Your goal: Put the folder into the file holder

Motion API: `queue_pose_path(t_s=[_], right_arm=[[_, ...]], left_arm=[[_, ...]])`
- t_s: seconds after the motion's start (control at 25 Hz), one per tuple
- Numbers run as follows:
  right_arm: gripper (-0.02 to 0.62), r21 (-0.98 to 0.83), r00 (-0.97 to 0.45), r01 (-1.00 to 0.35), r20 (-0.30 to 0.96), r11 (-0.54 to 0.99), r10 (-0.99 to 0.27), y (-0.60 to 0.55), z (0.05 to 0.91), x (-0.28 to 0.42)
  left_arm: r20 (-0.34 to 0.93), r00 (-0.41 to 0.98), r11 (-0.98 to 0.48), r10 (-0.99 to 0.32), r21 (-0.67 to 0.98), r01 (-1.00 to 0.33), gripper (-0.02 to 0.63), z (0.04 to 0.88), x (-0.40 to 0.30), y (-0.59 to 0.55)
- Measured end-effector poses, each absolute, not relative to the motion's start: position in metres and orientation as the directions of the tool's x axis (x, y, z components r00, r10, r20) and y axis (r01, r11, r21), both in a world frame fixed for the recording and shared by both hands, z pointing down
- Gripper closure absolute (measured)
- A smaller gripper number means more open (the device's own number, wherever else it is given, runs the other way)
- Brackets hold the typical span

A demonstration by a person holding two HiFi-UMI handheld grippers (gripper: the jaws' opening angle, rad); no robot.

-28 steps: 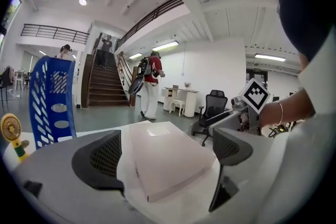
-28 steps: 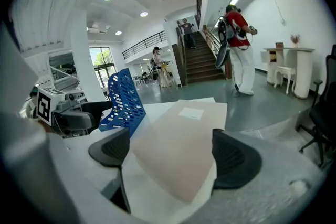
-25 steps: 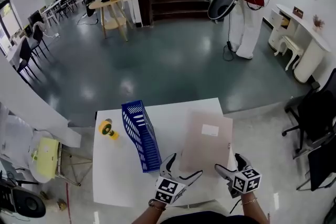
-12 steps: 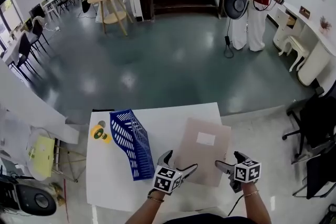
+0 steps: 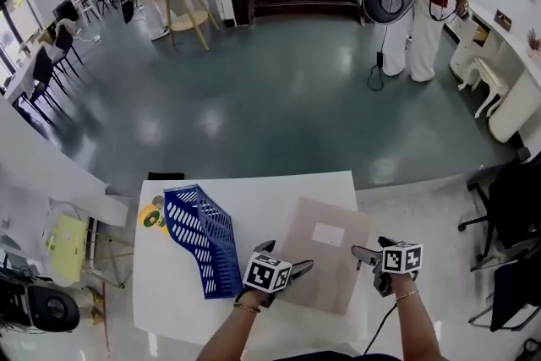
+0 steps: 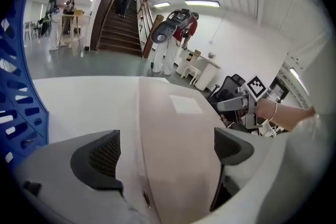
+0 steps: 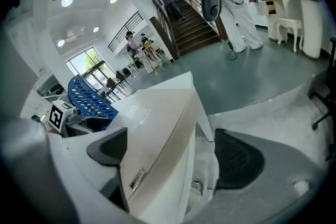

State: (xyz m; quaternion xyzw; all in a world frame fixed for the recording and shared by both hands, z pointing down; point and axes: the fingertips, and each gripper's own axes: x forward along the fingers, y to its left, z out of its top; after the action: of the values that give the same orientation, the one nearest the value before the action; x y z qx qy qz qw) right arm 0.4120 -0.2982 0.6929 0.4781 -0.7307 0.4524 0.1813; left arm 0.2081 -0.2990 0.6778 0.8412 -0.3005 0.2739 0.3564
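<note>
Your left gripper (image 5: 290, 259) and right gripper (image 5: 369, 253) both gape astride the folder (image 5: 328, 254), gripping nothing, the right's jaws just opening. The holder (image 5: 196, 234) leans just left, a yellow roll (image 5: 153, 217) beside it.

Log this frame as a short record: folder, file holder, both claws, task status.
folder: flat on the white table, label up
file holder: blue, left of the folder, no folder in it
left claw: open, over the folder's near left edge
right claw: open, jaws just widened, folder's right edge between them
task status: folder not yet in the holder
</note>
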Motion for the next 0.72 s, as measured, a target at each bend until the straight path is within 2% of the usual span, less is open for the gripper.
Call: queue_pose_path(t_s=[0.16, 0.36, 0.72], right_arm=[[0.092, -0.568, -0.561, -0.809, 0.671, 0.151, -0.485, -0.31, 0.704, 0.406], [0.092, -0.625, -0.644, -0.754, 0.645, 0.202, -0.412, -0.323, 0.721, 0.402], [0.075, -0.855, -0.808, -0.507, 0.424, 0.114, -0.41, -0.352, 0.731, 0.415]], left_arm=[[0.695, 0.68, -0.576, -0.235, 0.464, -0.673, 0.055, 0.694, 0.22, -0.298], [0.673, 0.703, -0.6, -0.229, 0.472, -0.646, 0.055, 0.699, 0.239, -0.307], [0.657, 0.73, -0.649, -0.188, 0.475, -0.594, 0.056, 0.701, 0.275, -0.31]])
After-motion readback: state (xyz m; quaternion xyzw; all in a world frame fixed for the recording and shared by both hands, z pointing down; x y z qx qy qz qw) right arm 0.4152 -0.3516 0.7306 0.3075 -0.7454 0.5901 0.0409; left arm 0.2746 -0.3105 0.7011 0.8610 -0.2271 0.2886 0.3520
